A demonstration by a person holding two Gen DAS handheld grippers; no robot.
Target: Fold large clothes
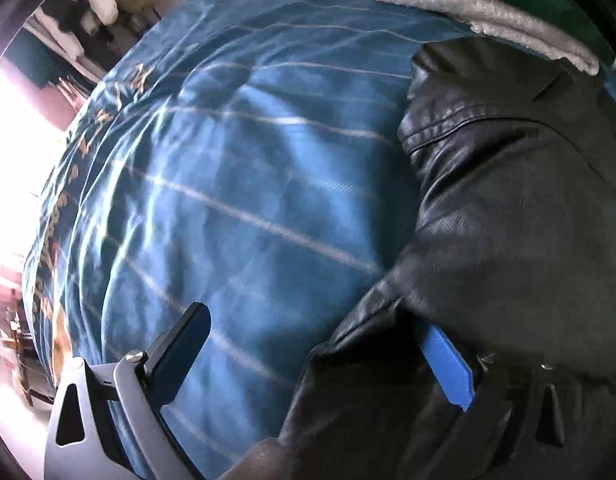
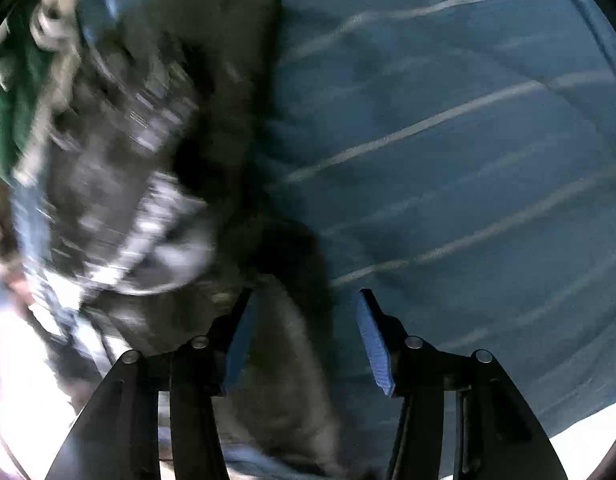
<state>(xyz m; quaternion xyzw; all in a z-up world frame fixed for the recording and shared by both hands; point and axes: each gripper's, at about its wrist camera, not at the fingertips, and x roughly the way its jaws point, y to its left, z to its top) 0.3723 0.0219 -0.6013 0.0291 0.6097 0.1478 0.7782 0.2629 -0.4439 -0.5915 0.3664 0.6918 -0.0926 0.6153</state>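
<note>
jacket (image 2: 120, 152): motion-smeared in right view, edges unreadable; cut by right and bottom edges in left view
left gripper (image 1: 319, 356): right finger (image 1: 447, 368) partly buried in jacket folds, tip hidden
window area (image 1: 12, 128): blown out
shelf items (image 1: 96, 4): too small to tell
bedspread (image 2: 467, 160): cut by lens rim

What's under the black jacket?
The black leather jacket lies on a blue striped bedspread. The bedspread runs under its edge; whatever else is beneath stays covered.
</note>
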